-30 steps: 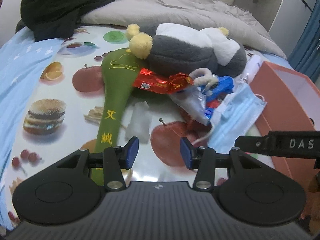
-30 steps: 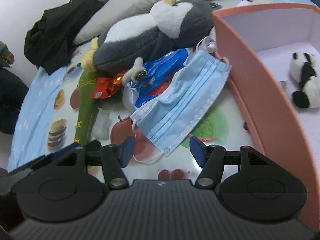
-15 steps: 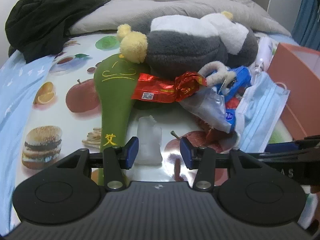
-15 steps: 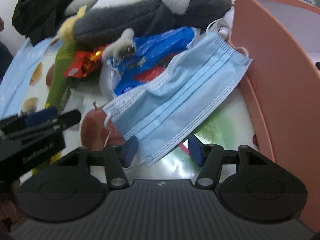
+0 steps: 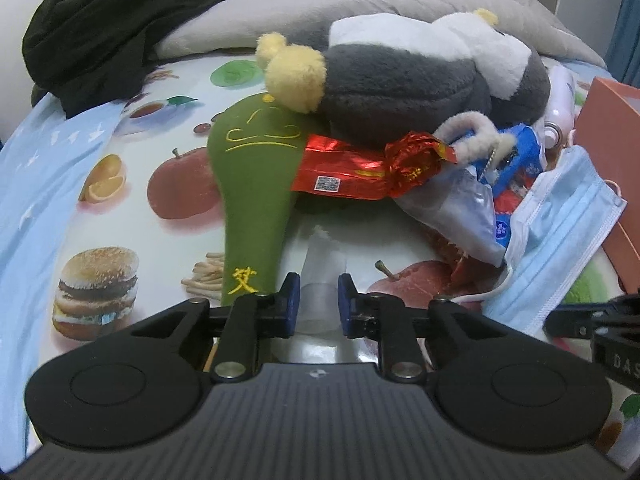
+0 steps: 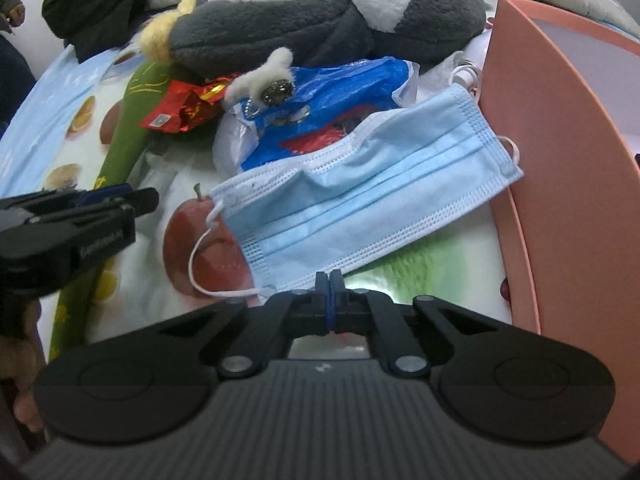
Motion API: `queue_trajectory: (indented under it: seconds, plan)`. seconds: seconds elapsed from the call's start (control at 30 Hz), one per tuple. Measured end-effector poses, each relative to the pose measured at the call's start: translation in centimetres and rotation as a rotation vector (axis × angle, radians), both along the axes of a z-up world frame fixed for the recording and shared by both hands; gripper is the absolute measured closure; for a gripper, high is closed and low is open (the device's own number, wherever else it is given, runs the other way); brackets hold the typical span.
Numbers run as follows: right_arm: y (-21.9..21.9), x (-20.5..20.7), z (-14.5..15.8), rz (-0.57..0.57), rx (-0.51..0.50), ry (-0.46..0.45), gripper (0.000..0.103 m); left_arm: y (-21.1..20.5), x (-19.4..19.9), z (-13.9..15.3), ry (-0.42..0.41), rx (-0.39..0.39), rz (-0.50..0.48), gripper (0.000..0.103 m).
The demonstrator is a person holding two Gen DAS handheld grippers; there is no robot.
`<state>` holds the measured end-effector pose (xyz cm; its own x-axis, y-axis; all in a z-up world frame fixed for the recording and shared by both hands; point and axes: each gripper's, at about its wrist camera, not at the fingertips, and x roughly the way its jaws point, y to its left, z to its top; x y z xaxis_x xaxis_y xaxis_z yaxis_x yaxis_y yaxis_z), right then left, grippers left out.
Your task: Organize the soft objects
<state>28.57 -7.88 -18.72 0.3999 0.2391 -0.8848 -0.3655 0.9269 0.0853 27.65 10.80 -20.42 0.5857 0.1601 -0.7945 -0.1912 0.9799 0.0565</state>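
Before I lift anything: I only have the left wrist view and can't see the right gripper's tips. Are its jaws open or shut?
Observer: Shut. The right gripper sits at the near edge of the blue mask; I cannot tell whether fabric is caught.
Operator: My left gripper has its jaws closing on a clear plastic piece. Where's the mask's loose ear loop?
Observer: The ear loop lies over a printed apple, left of the tips.

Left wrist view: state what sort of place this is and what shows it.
Most likely a bedroom, with the work done on a bed: a rumpled grey quilt lies behind the clutter, a heap of black clothing sits beside it, and a grey-and-white plush toy rests on a glossy food-print sheet.
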Motion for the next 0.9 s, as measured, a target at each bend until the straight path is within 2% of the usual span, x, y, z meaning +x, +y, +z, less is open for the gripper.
queue_trajectory:
  seconds: [0.63,0.83,0.9]
  plan:
    - [-4.0,-4.6,2.8,-0.013,0.063,-0.063,0.099,-0.3,-6.3,1.6,-0.044,-0.193,0.082,0.083]
    - [-3.7,-3.3,2.7,-0.038,0.131,-0.044,0.094,0.1,-7.1,1.0,-0.031,-0.232,0.109,0.083]
    - [-3.2,-2.7,2.7,-0.043,0.153,-0.044,0.083,0.2,-7.3,1.0,-0.037,-0.242,0.107,0.083]
